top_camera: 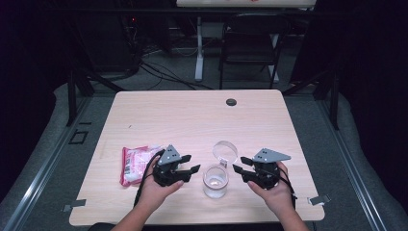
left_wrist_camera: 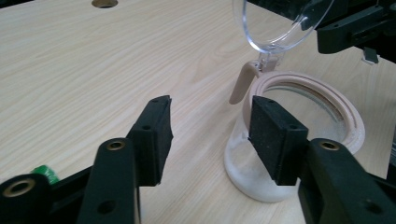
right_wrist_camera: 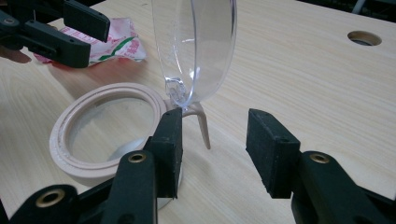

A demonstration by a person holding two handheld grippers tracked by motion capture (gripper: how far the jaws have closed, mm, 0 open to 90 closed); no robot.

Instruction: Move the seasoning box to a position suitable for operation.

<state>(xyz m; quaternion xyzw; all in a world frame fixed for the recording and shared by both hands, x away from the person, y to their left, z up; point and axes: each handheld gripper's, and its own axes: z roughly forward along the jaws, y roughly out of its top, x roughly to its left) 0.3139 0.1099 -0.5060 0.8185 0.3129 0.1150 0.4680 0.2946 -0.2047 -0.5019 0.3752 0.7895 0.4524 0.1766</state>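
Observation:
A clear glass jar [top_camera: 215, 182] with a beige sealing ring stands upright near the table's front edge. Its hinged clear lid [top_camera: 225, 150] is swung open and stands up behind it. My left gripper [top_camera: 193, 163] is just left of the jar and is open, its jaws pointing at it. In the left gripper view the jaws [left_wrist_camera: 210, 105] stand apart with bare table between them and the jar [left_wrist_camera: 345, 107] just past the right jaw. My right gripper [top_camera: 239, 164] is open on the jar's right. Between its jaws [right_wrist_camera: 215, 116], farther off, is the beige latch tab below the lid [right_wrist_camera: 201, 46].
A red and white snack packet [top_camera: 134, 163] lies left of the left hand. A round cable hole [top_camera: 231, 102] sits at the far middle of the wooden table [top_camera: 192, 120]. A chair and a desk leg stand on the floor beyond.

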